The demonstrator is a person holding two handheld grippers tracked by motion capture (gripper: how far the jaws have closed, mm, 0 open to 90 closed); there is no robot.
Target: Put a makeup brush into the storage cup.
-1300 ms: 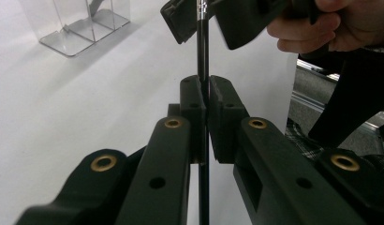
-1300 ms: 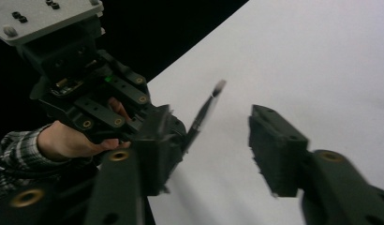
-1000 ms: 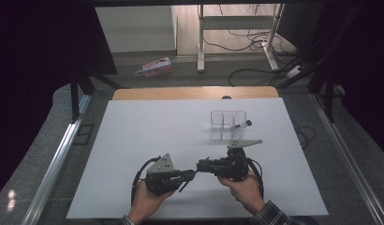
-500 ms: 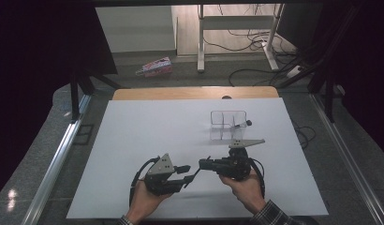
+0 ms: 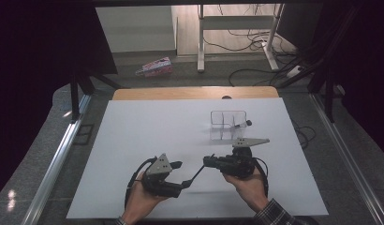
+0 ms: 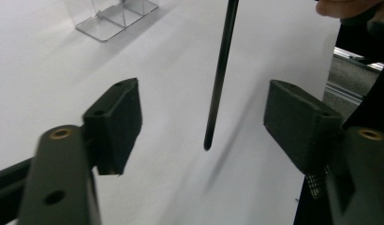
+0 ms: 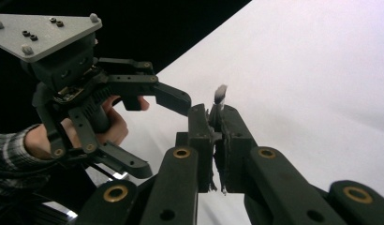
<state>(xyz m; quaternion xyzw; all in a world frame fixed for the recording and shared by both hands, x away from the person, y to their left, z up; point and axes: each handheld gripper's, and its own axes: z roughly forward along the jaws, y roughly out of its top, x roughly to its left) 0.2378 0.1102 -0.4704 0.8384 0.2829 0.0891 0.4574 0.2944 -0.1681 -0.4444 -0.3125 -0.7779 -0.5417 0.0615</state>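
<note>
On white tabletop (image 5: 148,131), clear organizer (image 5: 227,124), cables on floor (image 5: 255,77)

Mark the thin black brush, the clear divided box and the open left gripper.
thin black brush (image 6: 221,70), left gripper view, mid handle.
clear divided box (image 5: 228,124), high view, front wall.
left gripper (image 6: 202,122), left gripper view, midway between its spread jaws.

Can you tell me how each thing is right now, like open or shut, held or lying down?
Left gripper: open, jaws wide apart, rod tip between them, untouched.
Right gripper: shut on the brush.
Brush: held at its bristle end, thin black rod slanting down toward the left gripper, off the table.
Clear box: upright on the table, open-topped, divided into compartments.
Table: white, bearing the box.
</note>
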